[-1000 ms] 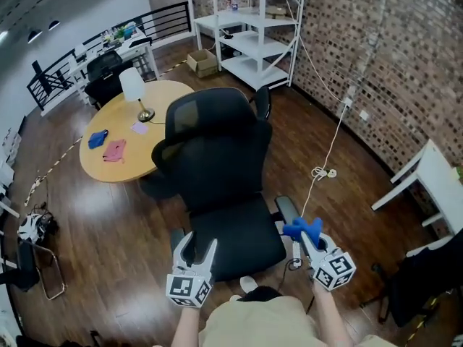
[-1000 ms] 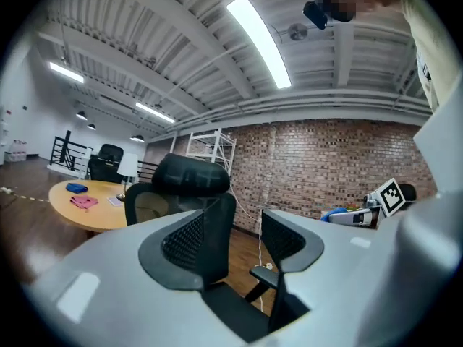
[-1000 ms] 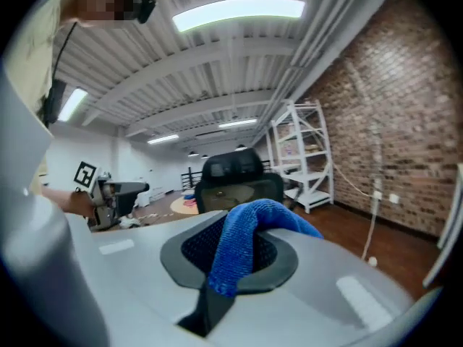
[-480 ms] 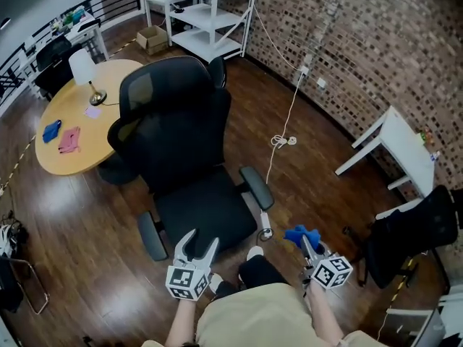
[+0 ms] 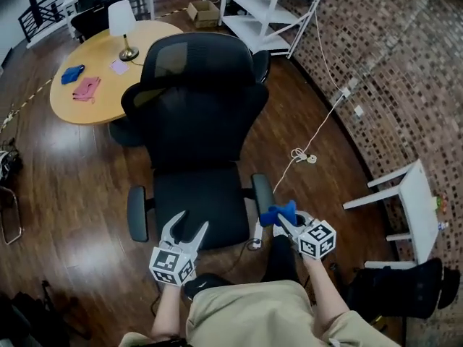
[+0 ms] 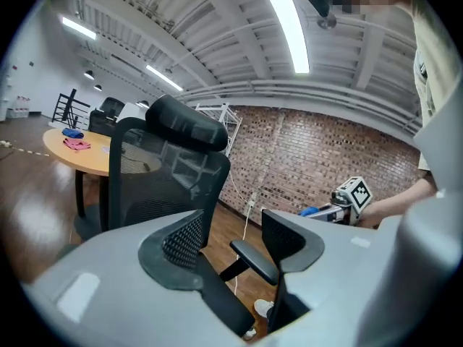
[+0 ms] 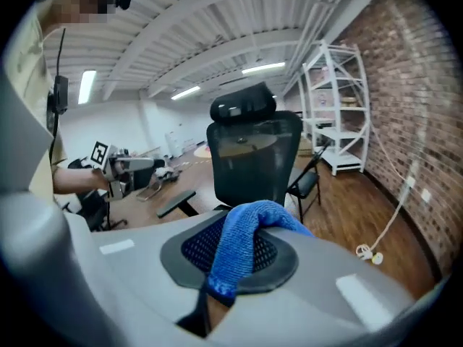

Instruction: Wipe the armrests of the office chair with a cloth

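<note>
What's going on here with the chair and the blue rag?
A person faces a black office chair with a tool in each hand. The right tool is shut on a blue cloth, held just off the near end of the armrest on the person's right. Contact isn't evident, so wiping looks not yet begun. The left tool is open and empty above the front of the seat, near the other armrest.

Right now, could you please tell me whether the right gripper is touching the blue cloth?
Touching. The right gripper view shows the right gripper shut on the blue cloth, which drapes over its jaws.
</note>
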Motion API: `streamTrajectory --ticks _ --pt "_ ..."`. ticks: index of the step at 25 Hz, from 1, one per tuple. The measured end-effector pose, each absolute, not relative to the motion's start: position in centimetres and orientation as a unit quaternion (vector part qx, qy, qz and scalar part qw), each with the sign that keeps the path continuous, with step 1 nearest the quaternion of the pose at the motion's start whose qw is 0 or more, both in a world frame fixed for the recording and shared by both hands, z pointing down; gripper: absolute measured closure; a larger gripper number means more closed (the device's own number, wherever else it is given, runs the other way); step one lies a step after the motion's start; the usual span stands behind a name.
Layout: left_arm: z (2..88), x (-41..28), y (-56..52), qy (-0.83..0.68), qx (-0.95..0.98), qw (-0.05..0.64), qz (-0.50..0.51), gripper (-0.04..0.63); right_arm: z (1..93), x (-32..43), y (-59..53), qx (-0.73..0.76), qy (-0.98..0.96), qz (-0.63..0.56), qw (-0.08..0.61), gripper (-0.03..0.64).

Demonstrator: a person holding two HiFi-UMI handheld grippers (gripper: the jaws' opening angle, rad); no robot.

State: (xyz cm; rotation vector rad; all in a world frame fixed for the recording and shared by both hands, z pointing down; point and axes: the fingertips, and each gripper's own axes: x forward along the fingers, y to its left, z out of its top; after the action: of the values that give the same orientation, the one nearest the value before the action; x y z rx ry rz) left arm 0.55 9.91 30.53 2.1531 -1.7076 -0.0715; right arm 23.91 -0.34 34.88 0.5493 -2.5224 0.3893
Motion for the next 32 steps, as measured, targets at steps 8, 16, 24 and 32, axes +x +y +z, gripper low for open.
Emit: streamTrajectory --ticks 8,16,24,32 --pt "34.1 5.9 1.3 -0.700 0.668 0.234 -0.088 0.365 42.8 16.8 -16.1 -0.013 -0.945 0.023 0.325 0.598" --pt "36.4 10.2 -2.0 -0.696 0.667 0.255 -0.068 0.365 56.7 14.4 -17.7 -0.149 -0.846 -0.118 0.499 0.598" --pt "37.8 10.3 1.0 -0.694 0.664 0.275 -0.051 0.365 56.5 20.8 -5.2 -0.289 -0.835 -0.074 0.462 0.598" --pt "37.3 10.4 3.0 -0.702 0.647 0.287 -0.074 0.366 56.4 29.7 6.8 -0.391 -0.793 -0.002 0.467 0.598"
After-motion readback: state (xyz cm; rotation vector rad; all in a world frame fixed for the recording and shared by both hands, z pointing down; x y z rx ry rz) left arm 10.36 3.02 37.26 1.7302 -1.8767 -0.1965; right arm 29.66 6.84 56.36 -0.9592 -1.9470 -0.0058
